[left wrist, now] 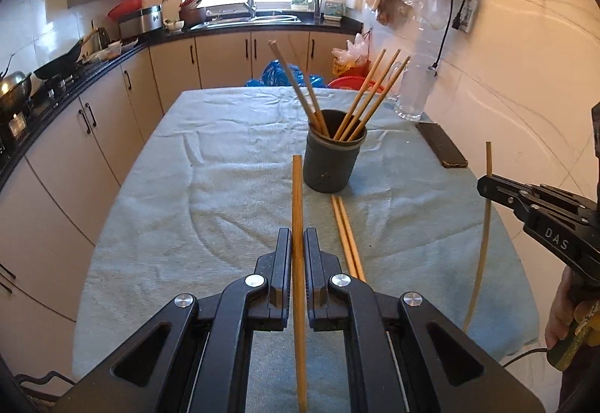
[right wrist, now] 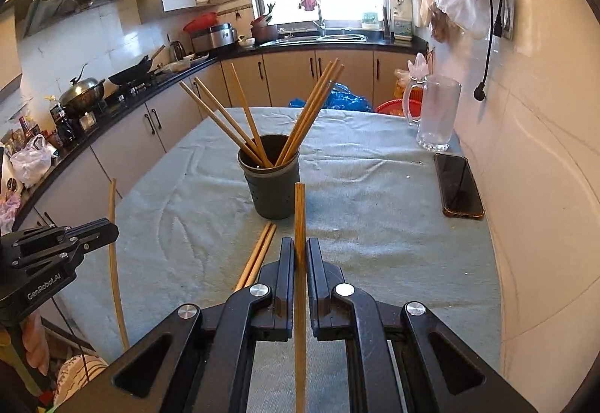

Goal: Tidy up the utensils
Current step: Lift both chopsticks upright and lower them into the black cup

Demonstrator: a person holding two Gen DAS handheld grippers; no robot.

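Note:
A dark grey holder cup (left wrist: 333, 158) (right wrist: 272, 188) stands mid-table with several wooden chopsticks fanned out of it. My left gripper (left wrist: 298, 237) is shut on one chopstick (left wrist: 297, 195), which runs forward between the pads above the cloth. My right gripper (right wrist: 300, 244) is shut on another chopstick (right wrist: 300, 210), its tip just short of the cup. Each view catches the other gripper at its edge, right gripper (left wrist: 487, 184) and left gripper (right wrist: 112, 227), each holding its stick upright. Two loose chopsticks (left wrist: 347, 237) (right wrist: 258, 255) lie side by side on the cloth in front of the cup.
A pale blue cloth covers the table (left wrist: 210, 188) (right wrist: 375, 207). A phone (left wrist: 442, 145) (right wrist: 459, 184) and a glass mug (left wrist: 412, 90) (right wrist: 437, 113) sit along the right edge by the tiled wall. Kitchen cabinets and a stove counter (right wrist: 123, 83) run along the left.

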